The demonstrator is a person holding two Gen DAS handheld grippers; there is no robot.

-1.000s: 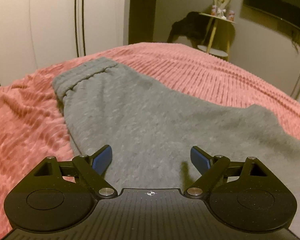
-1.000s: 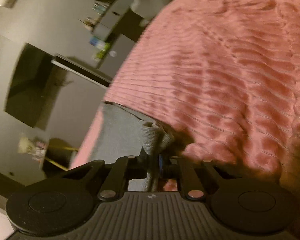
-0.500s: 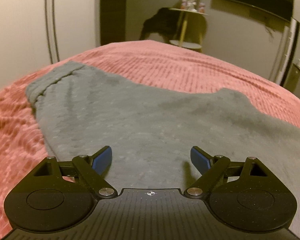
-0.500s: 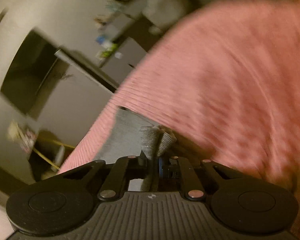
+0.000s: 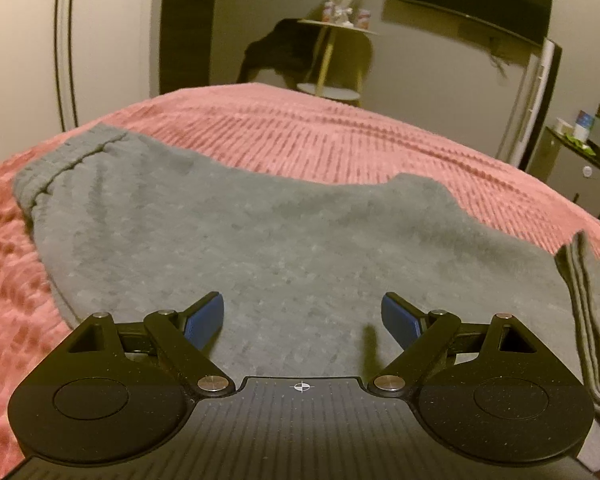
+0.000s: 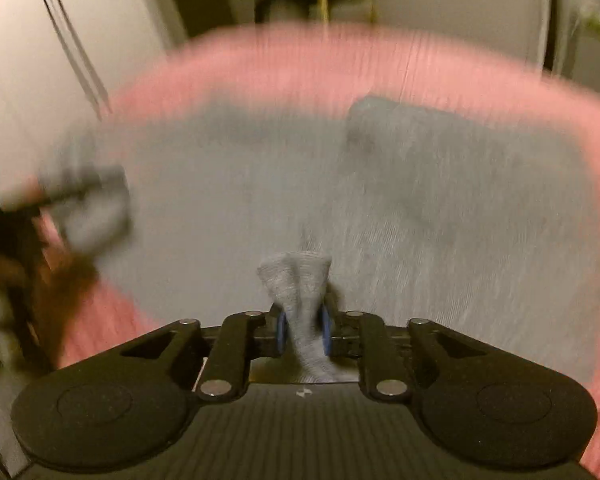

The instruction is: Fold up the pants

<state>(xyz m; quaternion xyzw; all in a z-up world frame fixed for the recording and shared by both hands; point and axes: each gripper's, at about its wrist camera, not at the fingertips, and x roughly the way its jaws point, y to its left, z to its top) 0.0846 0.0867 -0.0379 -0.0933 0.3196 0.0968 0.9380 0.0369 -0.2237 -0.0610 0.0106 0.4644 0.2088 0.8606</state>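
Observation:
Grey sweatpants (image 5: 260, 220) lie flat on a pink ribbed bedspread (image 5: 340, 140), the waistband (image 5: 60, 160) at the far left. My left gripper (image 5: 302, 316) hovers open just above the cloth, with nothing between its blue pads (image 5: 206, 316). A folded-over leg end (image 5: 584, 300) hangs in at that view's right edge. In the blurred right wrist view, my right gripper (image 6: 304, 328) has the grey ribbed cuff (image 6: 296, 276) between its pads. Its jaws are opening, though the pads still touch the cuff. It is over the spread-out pants (image 6: 380, 200).
Beyond the bed's far edge stand a small round side table (image 5: 336, 28) with jars and a dark garment draped by it. A dark screen (image 5: 468, 4) hangs on the wall. A low cabinet (image 5: 580, 168) stands at the right. White wardrobe doors (image 5: 20, 60) are at the left.
My right gripper swung fast with the cuff from over the pink bedspread to above the grey pants, rolling as it went. The leg end came into the left view's right edge. The left gripper stayed open.

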